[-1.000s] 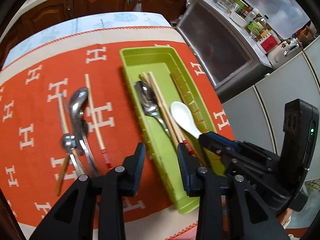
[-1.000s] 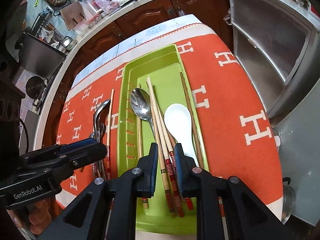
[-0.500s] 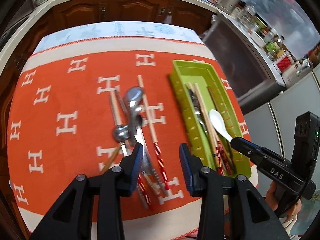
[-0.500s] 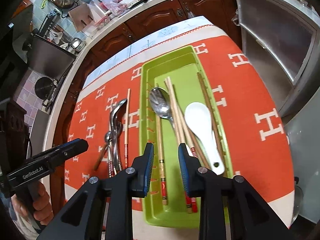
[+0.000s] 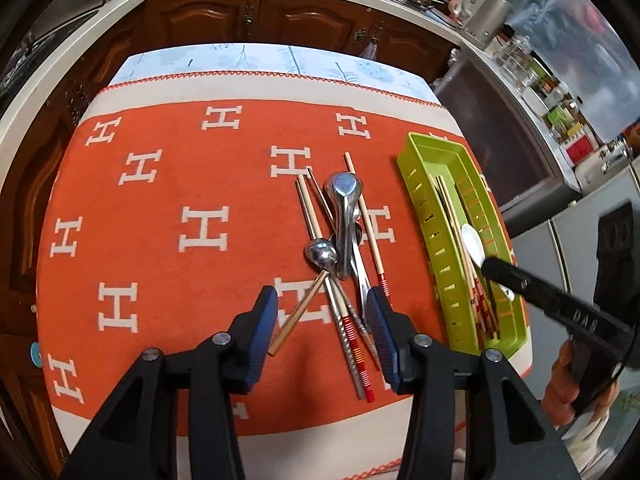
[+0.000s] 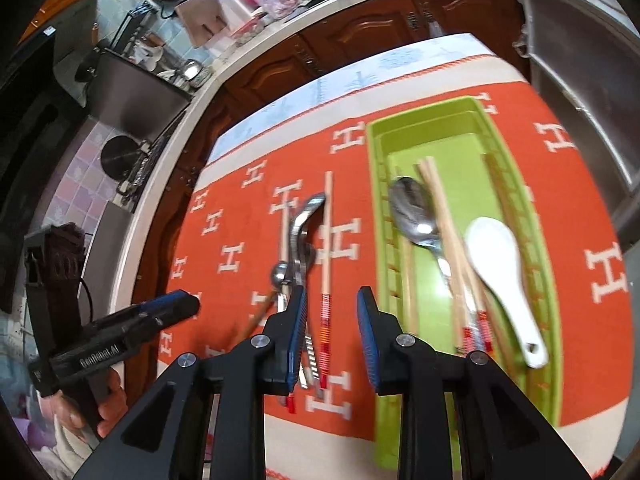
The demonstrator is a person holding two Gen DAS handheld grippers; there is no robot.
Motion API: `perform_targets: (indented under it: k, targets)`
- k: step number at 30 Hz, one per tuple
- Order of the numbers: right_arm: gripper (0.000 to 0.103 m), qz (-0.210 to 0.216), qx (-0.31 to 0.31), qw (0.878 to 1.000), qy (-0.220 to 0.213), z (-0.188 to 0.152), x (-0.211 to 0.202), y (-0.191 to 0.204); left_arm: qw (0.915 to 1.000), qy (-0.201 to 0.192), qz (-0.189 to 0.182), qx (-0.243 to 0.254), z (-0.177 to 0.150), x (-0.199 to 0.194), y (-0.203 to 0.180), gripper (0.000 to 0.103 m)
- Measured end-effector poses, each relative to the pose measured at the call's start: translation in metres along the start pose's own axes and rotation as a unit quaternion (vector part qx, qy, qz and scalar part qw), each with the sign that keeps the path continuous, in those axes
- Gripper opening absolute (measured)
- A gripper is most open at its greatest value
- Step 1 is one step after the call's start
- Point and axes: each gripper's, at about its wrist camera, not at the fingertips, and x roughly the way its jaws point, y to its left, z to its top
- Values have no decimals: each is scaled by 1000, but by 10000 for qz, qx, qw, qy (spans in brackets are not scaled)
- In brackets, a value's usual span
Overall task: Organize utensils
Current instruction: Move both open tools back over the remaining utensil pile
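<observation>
The left gripper [image 5: 322,322] hangs over the near end of the loose pile, jaws opening, nothing pressed between the pads. Directly under the gap lie the handle ends of the red-banded chopsticks [image 5: 352,344], with a wooden-handled small ladle [image 5: 320,254] slanting in from the left finger. Each piece in the pile runs lengthwise away from this gripper, so a straight drop would straddle several handles across their narrow width; that is likely the coming grasp.

The right gripper [image 6: 332,334] is parted and empty, hovering above the strip of orange cloth [image 5: 168,184] between the pile and the green tray [image 6: 380,216]. It is the farther of the two from the pile.

Farther out, a steel spoon [image 5: 344,216] lies on top of the heap. To the right, the tray already holds a metal spoon [image 6: 414,214], a white ceramic spoon [image 6: 498,264] and more chopsticks, all lengthwise. The bench ends beyond, before dark wooden cabinets [image 5: 260,16].
</observation>
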Motion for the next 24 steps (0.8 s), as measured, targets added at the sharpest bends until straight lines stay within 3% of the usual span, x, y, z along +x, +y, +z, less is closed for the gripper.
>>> perform_targets:
  k: [13, 19, 24]
  targets:
    - [26, 209, 68, 9995, 205, 47, 49, 33, 9977, 576, -242, 276, -11, 56, 12, 47]
    - [26, 168, 88, 9994, 291, 46, 62, 35, 9954, 777, -255, 496, -6, 84, 6, 39]
    - [26, 145, 125, 9993, 316, 43, 69, 33, 9949, 726, -117, 684, 3, 97, -3, 21]
